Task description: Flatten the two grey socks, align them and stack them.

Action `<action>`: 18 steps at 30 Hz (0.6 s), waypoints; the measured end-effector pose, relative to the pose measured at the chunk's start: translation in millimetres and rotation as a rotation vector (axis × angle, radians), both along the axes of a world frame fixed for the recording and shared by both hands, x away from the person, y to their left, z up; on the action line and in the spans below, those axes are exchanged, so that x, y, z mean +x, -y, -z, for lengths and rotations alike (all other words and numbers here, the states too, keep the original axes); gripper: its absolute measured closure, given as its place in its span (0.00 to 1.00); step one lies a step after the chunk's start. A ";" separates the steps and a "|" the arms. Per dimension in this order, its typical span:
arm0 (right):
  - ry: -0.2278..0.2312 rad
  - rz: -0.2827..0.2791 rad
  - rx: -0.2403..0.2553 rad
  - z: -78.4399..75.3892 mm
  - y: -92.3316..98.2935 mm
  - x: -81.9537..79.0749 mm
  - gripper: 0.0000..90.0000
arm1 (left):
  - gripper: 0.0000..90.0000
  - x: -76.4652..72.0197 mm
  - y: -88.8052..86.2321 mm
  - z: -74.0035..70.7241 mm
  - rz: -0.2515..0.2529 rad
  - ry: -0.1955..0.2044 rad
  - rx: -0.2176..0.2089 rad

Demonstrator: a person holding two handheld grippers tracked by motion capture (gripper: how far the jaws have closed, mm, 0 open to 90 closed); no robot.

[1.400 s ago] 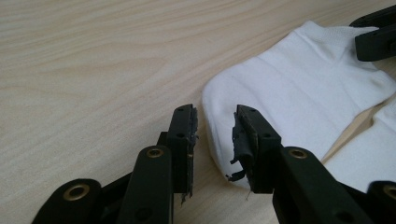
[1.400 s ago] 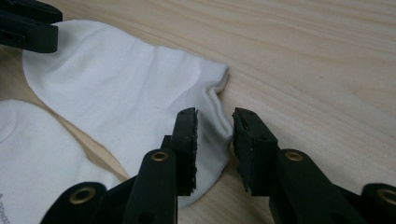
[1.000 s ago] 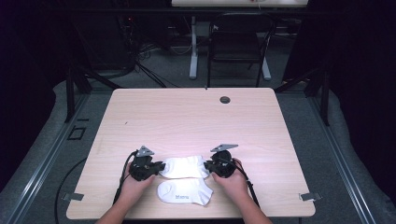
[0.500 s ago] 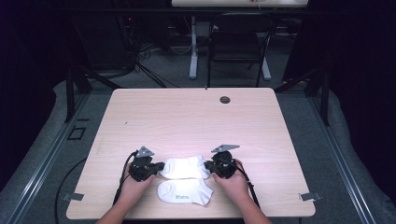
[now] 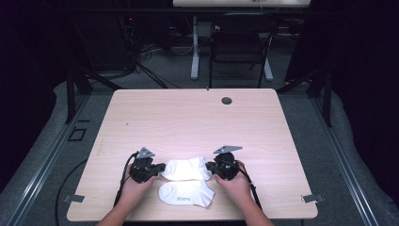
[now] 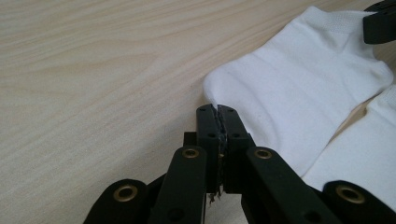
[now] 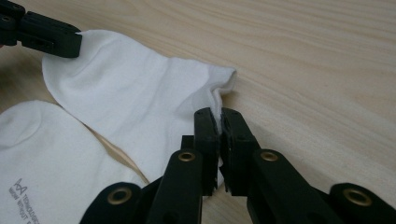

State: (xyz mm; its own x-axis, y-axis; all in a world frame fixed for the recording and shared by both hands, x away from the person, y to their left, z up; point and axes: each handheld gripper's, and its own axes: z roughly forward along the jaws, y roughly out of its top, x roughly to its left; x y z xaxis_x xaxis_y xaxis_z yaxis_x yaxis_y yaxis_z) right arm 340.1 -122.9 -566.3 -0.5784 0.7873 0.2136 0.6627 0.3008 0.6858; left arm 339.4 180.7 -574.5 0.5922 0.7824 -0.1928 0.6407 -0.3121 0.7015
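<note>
Two white ankle socks are lying at the lower centre of the high view, on the near part of the table (image 5: 188,122). The upper sock (image 5: 185,168) is sitting just above the lower sock (image 5: 184,193), edges touching or nearly so.

Left gripper (image 5: 157,168) is pinching the upper sock's left end: in the left gripper view its jaws are standing closed together, with a sliver of white fabric caught at the tips (image 6: 217,109). It has just been closing onto that edge.

Right gripper (image 5: 210,167) is pinching the opposite end; in the right gripper view the cuff edge is bunching up between the closed jaws (image 7: 217,112).

Step in hand, by my reading: securing both ends of the upper sock, grasp complete, lift not yet begun.

Next move probably calls for raising both ends together, keeping tension even, then carrying the sock down-frame to lay it squarely over the lower sock. Both grips are thin edge grips, so slippage is the risk.
</note>
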 end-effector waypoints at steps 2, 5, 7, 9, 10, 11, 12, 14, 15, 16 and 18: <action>0.005 -0.001 0.009 -1.3 0.3 -0.3 0.96 | 0.99 -0.3 0.0 -0.8 0.002 0.003 -0.004; 0.013 0.003 0.017 -5.0 0.6 -1.2 0.96 | 0.99 -1.2 -0.1 -3.7 0.002 0.009 -0.011; 0.021 0.009 0.028 -7.9 0.2 -2.4 0.96 | 0.99 -2.0 -0.6 -6.2 0.003 0.015 -0.015; 0.027 0.004 0.035 -10.3 0.1 -3.5 0.96 | 0.99 -3.1 -1.6 -9.2 0.006 0.020 -0.022; 0.036 -0.001 0.035 -12.0 0.0 -4.2 0.96 | 0.99 -3.5 -2.1 -10.1 0.009 0.024 -0.023; 0.039 0.002 0.044 -13.0 -0.5 -5.1 0.96 | 0.99 -4.5 -2.4 -11.4 0.006 0.027 -0.025; 0.044 -0.005 0.045 -15.0 -0.3 -6.0 0.96 | 0.99 -4.9 -3.0 -12.3 0.007 0.029 -0.028; 0.047 -0.012 0.048 -18.3 -0.3 -8.2 0.96 | 0.99 -6.2 -3.8 -14.7 0.006 0.036 -0.029; 0.050 -0.012 0.048 -19.2 -0.5 -9.2 0.96 | 0.99 -7.1 -4.4 -16.5 0.008 0.037 -0.036; 0.058 -0.017 0.054 -20.2 -1.1 -10.6 0.96 | 0.99 -7.7 -4.8 -17.7 0.012 0.041 -0.037; 0.058 -0.024 0.054 -22.7 -1.7 -13.1 0.96 | 0.99 -10.1 -4.6 -19.8 0.013 0.044 -0.043</action>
